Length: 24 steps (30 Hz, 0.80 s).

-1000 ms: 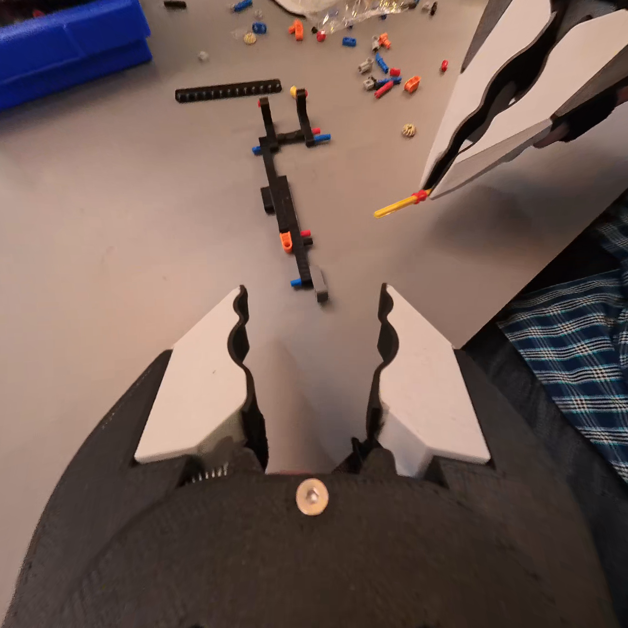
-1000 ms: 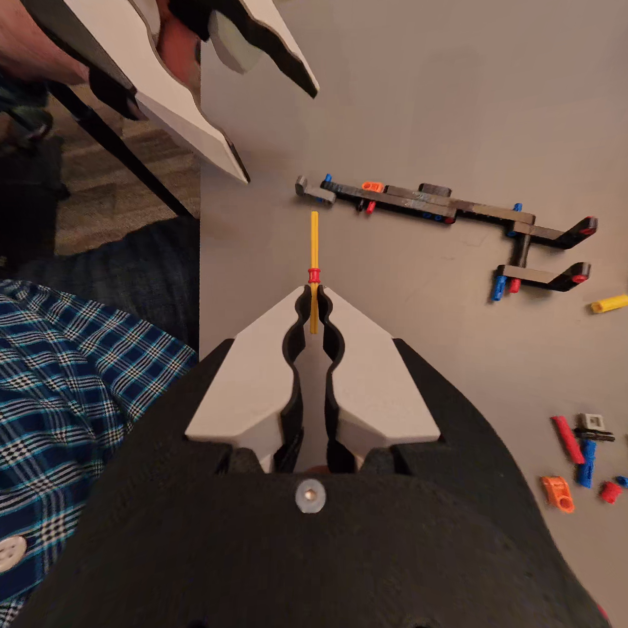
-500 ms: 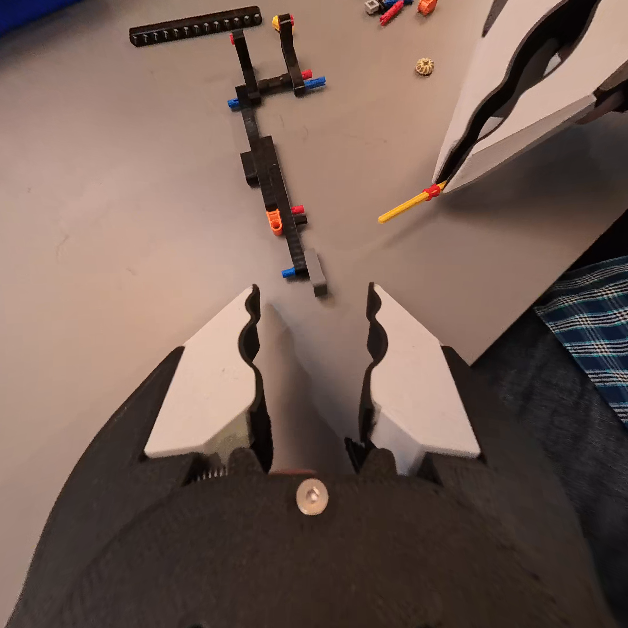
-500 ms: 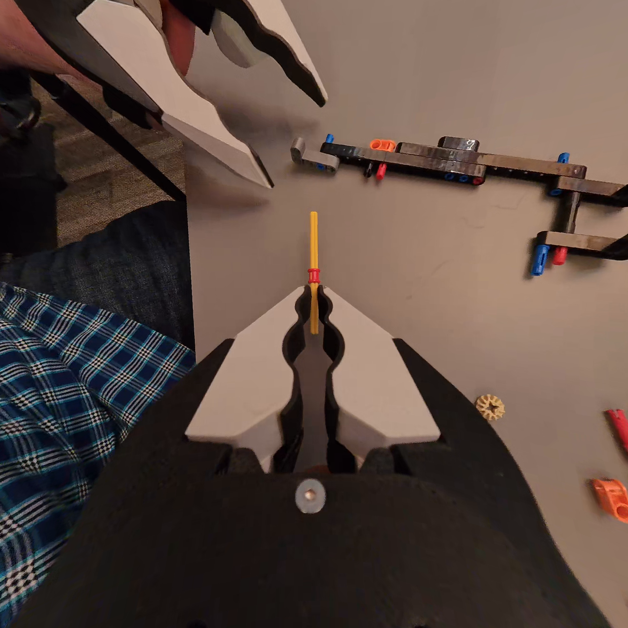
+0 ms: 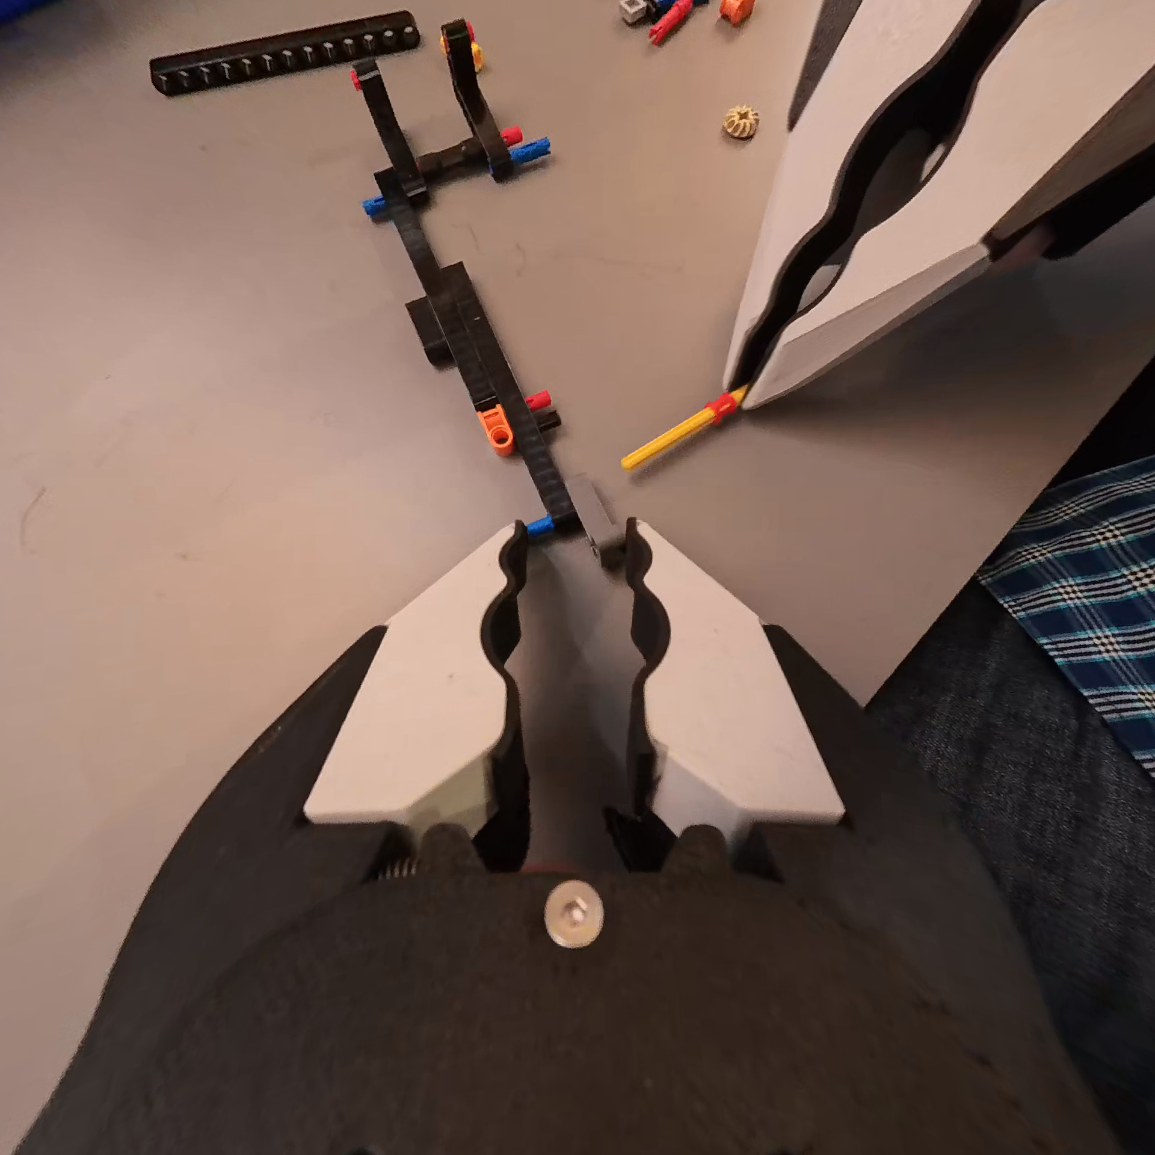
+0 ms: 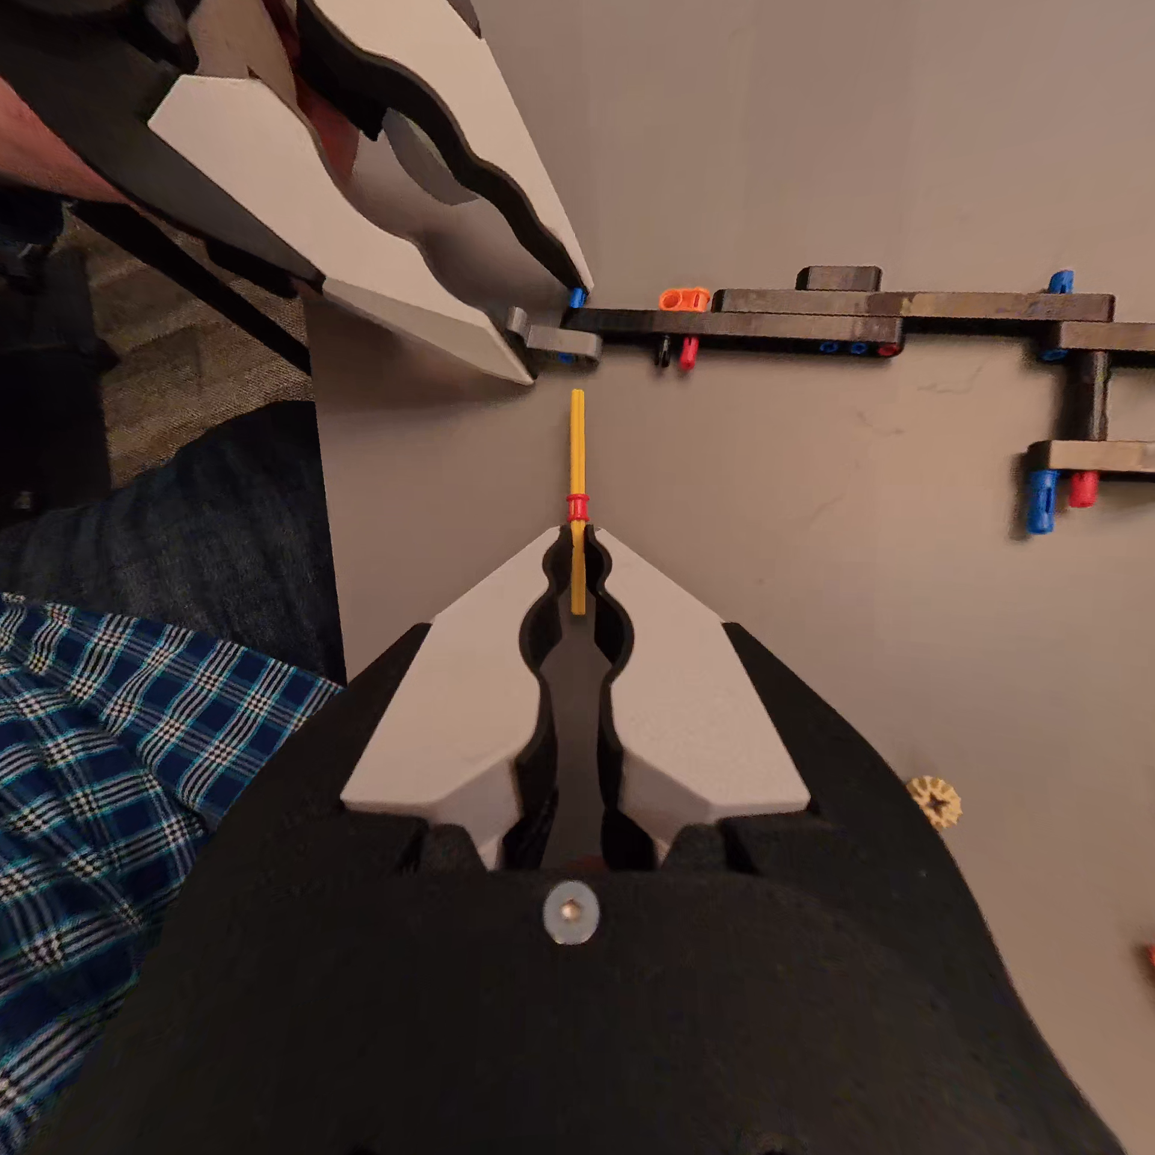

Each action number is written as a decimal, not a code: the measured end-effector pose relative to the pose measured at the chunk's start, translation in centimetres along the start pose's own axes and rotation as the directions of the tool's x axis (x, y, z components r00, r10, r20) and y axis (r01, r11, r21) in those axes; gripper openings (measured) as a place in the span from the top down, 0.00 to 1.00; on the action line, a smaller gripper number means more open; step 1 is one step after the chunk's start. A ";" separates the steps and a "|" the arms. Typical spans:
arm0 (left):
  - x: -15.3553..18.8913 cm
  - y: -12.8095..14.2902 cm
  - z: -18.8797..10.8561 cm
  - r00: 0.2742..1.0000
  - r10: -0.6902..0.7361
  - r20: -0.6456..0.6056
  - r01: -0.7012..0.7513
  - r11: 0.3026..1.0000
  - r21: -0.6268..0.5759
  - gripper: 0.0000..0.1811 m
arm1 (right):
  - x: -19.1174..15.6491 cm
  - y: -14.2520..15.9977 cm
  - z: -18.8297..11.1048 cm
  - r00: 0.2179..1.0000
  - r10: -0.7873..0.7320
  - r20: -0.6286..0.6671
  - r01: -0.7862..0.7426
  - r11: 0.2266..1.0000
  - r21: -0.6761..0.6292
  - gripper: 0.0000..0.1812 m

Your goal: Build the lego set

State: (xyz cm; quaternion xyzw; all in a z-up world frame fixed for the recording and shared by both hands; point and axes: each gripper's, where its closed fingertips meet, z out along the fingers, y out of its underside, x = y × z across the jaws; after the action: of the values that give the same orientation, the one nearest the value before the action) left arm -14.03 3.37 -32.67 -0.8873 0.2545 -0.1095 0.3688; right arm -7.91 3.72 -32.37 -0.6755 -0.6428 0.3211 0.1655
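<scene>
We judge the step in hand to be fitting the yellow axle point(image 6: 577, 450) into the near end of the black frame point(image 5: 481, 350), which lies flat on the grey table point(image 5: 187, 437). Our right gripper point(image 6: 579, 531) is clenched on the axle's rear part, with one red bush point(image 6: 577, 507) sitting just ahead of its tips; the axle's free end points at the frame and stops a little short of it. Our left gripper point(image 5: 572, 537) is released, its tips straddling the grey end piece point(image 5: 597, 515) and the blue pin point(image 5: 539, 526) beside it, one fingertip point(image 5: 631, 537) right up against the grey piece; it has not closed on anything yet.

Next, we think the left must clamp that end to steady it, and the right must line the axle up with a hole before pushing.

Counted: one axle, one bush, one frame, one loose black beam point(image 5: 281, 59), one tan gear point(image 5: 741, 122), one orange connector point(image 5: 497, 428) on the frame
</scene>
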 end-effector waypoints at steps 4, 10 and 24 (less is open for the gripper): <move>0.3 -0.1 0.1 1.000 0.013 -0.005 -0.013 1.000 0.004 0.84 | 0.2 -0.5 0.5 1.000 0.004 -0.015 -0.004 1.000 -0.015 0.99; 0.3 -0.1 0.1 1.000 0.027 -0.001 -0.027 1.000 0.003 0.83 | 0.3 -0.6 0.6 0.999 -0.010 -0.037 0.008 0.999 -0.050 0.99; 0.4 -0.6 0.5 1.000 -0.008 0.025 0.008 1.000 0.004 0.84 | 1.4 -0.4 0.3 0.950 -0.201 -0.239 0.164 0.972 -0.165 0.99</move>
State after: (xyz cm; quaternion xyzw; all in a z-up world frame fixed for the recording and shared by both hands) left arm -13.28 3.79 -32.64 -0.8888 0.2463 -0.1004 0.3732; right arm -8.42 5.08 -32.65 -0.6588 -0.6974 0.1680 0.2266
